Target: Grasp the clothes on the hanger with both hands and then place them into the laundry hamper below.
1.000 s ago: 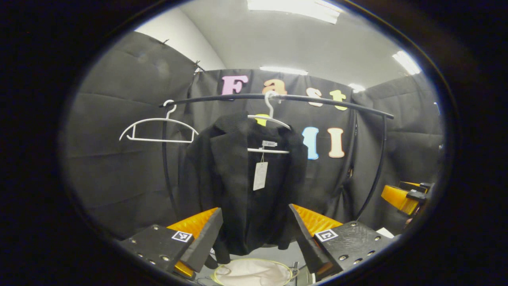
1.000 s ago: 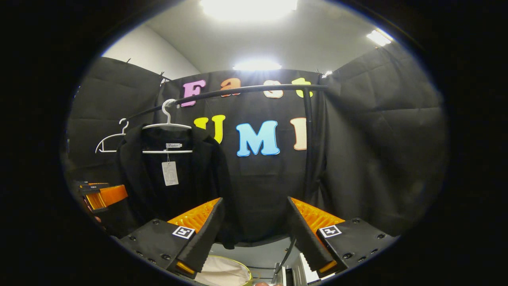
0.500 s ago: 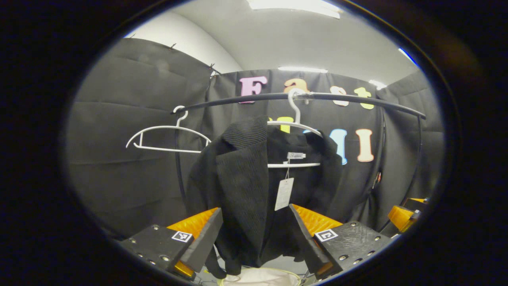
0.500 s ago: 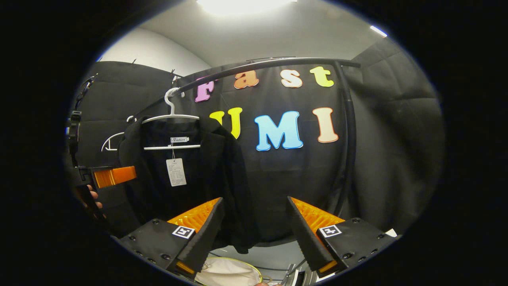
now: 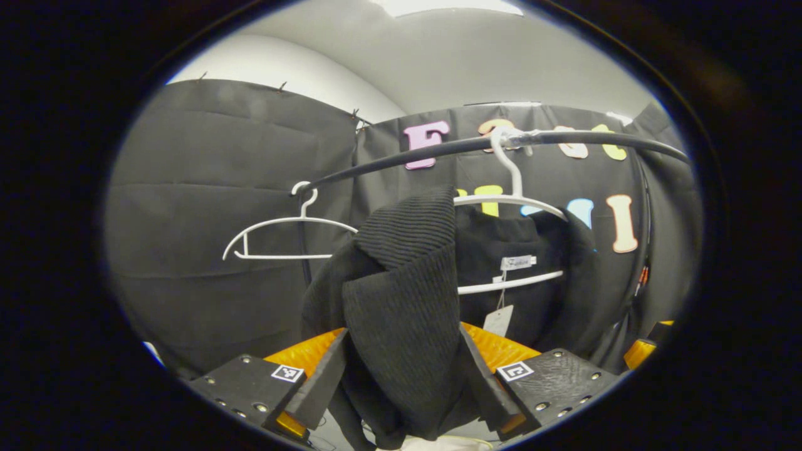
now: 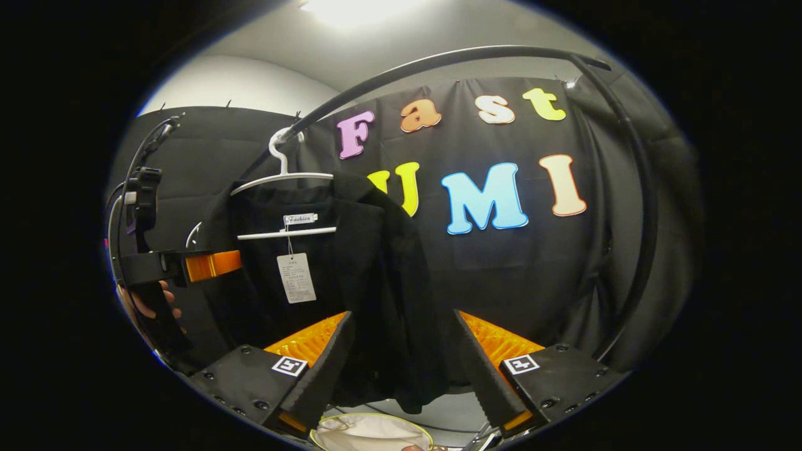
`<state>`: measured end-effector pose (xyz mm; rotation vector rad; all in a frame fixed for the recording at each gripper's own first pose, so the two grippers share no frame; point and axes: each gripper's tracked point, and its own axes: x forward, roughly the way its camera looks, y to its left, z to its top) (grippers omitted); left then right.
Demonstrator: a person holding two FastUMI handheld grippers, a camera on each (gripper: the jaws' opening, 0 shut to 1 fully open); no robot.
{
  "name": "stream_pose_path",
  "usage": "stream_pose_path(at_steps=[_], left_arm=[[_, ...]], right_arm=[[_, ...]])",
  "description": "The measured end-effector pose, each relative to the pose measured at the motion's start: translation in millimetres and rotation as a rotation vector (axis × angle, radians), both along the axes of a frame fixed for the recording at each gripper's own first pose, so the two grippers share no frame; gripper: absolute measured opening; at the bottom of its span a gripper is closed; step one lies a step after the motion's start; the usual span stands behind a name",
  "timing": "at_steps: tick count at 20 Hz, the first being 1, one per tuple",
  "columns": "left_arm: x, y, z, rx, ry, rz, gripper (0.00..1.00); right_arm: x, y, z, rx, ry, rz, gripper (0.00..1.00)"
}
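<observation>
Hanging black jacket (image 5: 407, 313) between open left gripper (image 5: 401, 382) fingers

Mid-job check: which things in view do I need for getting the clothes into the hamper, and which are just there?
Needed:
black ribbed jacket
white plastic hanger holding it
pale round laundry hamper below
left gripper, open around the jacket's front panel
right gripper, open at the jacket's other edge

Just there:
empty white hanger
curved black rail
paper tag

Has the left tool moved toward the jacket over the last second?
Yes. The left tool has closed in: the jacket on the rail now lies between its open fingers.
</observation>
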<state>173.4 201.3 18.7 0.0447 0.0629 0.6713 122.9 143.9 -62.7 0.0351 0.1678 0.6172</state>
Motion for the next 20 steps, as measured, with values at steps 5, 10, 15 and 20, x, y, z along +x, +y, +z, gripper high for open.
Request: stream_pose_path(at_steps=[5, 10, 15, 20], left_arm=[[16, 5, 3, 0.012, -0.005, 0.024, 0.70], [22, 12, 8, -0.004, -0.049, 0.042, 0.09], [9, -3, 18, -0.037, -0.067, 0.023, 0.01], [-13, -13, 38, -0.020, -0.080, 0.041, 0.02]], right_arm=[[15, 22, -5, 0.000, 0.005, 0.088, 0.98], [25, 42, -8, 0.020, 0.045, 0.170, 0.93], [36, 72, 2, 0.021, 0.064, 0.247, 0.98], [57, 99, 11, 0.047, 0.105, 0.251, 0.98]])
